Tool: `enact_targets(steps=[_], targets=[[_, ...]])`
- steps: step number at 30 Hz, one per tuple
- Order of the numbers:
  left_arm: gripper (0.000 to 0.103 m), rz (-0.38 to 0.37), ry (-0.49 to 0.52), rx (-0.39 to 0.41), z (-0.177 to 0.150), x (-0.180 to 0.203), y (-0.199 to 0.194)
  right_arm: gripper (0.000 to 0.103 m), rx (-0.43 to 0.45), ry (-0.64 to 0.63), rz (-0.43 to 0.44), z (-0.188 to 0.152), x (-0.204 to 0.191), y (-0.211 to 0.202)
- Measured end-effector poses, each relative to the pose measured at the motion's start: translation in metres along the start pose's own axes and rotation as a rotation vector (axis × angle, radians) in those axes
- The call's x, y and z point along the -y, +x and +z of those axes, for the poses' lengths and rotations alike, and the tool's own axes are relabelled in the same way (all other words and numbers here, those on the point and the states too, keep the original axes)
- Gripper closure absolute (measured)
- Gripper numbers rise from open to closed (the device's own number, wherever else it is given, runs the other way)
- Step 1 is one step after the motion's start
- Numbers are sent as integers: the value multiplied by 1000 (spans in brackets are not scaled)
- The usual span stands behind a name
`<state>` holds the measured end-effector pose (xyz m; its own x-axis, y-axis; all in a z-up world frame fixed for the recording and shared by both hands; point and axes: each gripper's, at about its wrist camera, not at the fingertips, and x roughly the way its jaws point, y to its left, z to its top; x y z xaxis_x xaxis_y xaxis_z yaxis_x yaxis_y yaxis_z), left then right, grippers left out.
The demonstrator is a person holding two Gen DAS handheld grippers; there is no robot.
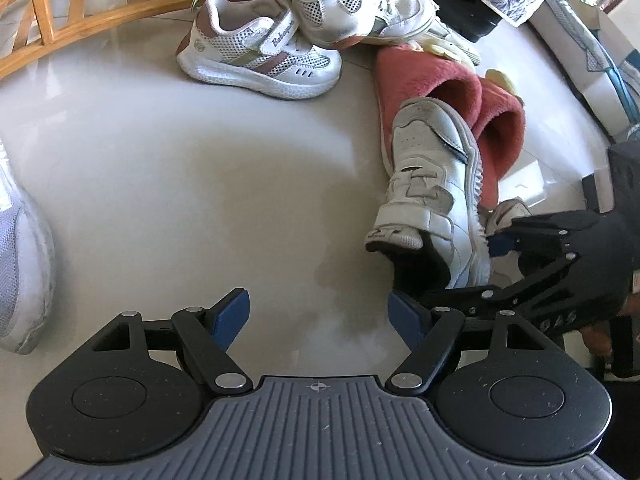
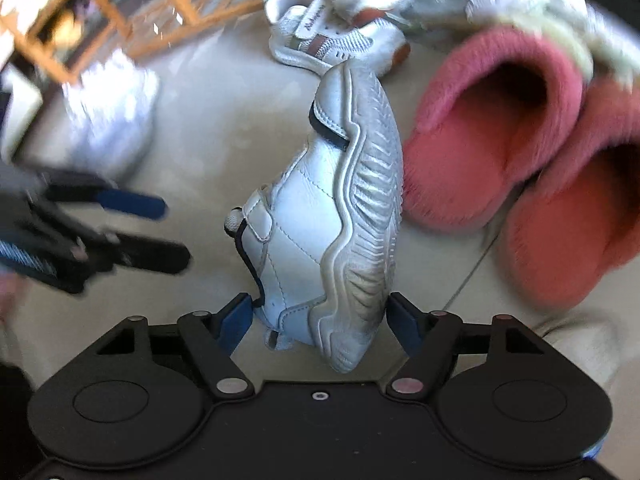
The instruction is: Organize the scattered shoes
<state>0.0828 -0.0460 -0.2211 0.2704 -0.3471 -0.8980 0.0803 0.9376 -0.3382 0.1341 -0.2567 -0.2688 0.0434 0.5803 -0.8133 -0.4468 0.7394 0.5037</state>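
**Beside the pink slippers: white shoe about to be gripped**

Beside the pink slippers (image 2: 520,168), the white shoe (image 2: 332,216) lies tipped on its side, sole toward them and touching the nearer one. The right gripper (image 2: 320,320) straddles its heel end with jaws spread; the blue pads sit just off the leather on either side, so nothing is clenched yet, though contact is hard to rule out. The left gripper (image 1: 318,316) hangs released over bare floor (image 1: 160,184), away from the slippers, holding nothing.

I judge the step in hand to be picking up this shoe. The next move calls for closing on the heel, firmly enough that the long toe end does not swing.

Beyond the slippers, a strapped sneaker (image 1: 260,56) stands by a heap of others, cut off at the frame top. Motion blur smears most of the right view, and a grey shoe (image 1: 20,264) is cropped at the left view's edge.
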Motion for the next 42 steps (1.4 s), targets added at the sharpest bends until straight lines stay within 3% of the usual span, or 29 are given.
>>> enact_targets(steps=[4,7,18,24,31,38,42], targets=[[26,-3,14,4,1,0,-4,27,-20,190,210,-5,21,4],[26,1,7,2,1,-1,-2,28,-39,247,241,-10,26,7],[26,-30,20,-18,2,16,20,28,-18,219,194,-8,20,-7],[26,-55,14,-9,9,27,27,27,-8,160,126,-9,13,-16],[28,-77,12,-22,12,39,35,21,-24,-4,-32,-14,-6,-20],[29,-118,47,-19,15,55,35,21,-22,-6,-54,-14,-8,-20],[39,-124,57,-30,16,60,40,21,-37,-29,-62,-15,-13,-16]])
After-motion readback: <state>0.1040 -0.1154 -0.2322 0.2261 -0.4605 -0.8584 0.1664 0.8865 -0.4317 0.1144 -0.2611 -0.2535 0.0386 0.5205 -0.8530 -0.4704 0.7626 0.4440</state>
